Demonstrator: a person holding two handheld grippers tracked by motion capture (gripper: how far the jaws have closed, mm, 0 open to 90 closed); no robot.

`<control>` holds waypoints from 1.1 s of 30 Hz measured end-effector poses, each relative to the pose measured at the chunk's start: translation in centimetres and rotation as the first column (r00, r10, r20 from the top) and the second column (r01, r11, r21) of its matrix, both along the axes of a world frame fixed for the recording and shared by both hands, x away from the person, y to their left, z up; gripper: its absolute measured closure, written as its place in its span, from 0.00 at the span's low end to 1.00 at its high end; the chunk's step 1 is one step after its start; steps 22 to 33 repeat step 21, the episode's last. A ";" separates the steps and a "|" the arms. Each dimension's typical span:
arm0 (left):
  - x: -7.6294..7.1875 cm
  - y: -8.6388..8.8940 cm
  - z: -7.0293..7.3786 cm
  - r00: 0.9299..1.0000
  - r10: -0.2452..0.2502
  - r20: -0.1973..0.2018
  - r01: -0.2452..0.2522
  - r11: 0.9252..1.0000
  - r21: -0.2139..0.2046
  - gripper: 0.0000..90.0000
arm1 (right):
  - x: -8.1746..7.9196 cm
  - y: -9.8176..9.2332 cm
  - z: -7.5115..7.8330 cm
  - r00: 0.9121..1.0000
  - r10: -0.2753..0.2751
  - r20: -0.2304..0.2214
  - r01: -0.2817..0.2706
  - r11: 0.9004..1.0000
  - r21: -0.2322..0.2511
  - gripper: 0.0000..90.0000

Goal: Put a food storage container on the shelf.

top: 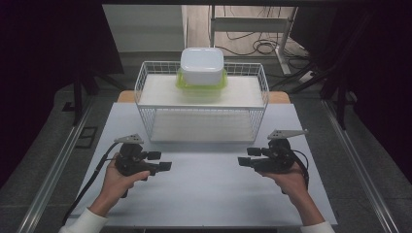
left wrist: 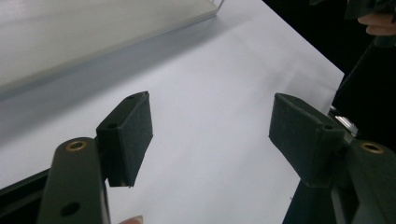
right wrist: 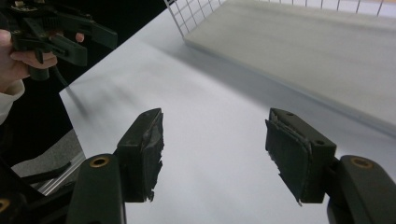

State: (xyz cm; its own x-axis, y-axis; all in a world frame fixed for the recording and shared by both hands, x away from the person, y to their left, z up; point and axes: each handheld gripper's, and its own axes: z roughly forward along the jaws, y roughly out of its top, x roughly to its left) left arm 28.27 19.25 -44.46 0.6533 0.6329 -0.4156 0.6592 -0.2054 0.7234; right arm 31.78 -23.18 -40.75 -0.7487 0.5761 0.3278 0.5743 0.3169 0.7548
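Up top, white tub (top: pixel 202 65) in green-rimmed container (top: pixel 201 84).

Left gripper (top: pixel 166 160) agape; right gripper (top: pixel 243 157) likewise

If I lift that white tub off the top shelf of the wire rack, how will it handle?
The white tub looks like smooth plastic with rounded corners, so probably light and somewhat slippery. It sits on a green container, so the pair may come up together or separate. Perched high on the wire rack, the stack could tip if nudged sideways.
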 end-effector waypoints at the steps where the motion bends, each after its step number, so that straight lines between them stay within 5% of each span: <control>1: 0.0 0.0 -0.3 1.000 0.002 -0.005 -0.002 1.000 0.006 0.33 | 0.0 0.0 -0.2 1.000 0.000 -0.003 0.000 1.000 -0.001 0.41; 8: -0.1 0.2 -0.9 1.000 0.007 -0.013 -0.006 1.000 0.011 0.33 | 0.2 0.1 -1.8 1.000 0.000 -0.024 -0.001 1.000 -0.027 0.41; 33: -0.4 0.8 -1.3 1.000 0.020 0.000 -0.020 0.999 0.031 0.32 | 0.0 0.4 -1.9 1.000 0.001 -0.011 -0.001 1.000 -0.027 0.38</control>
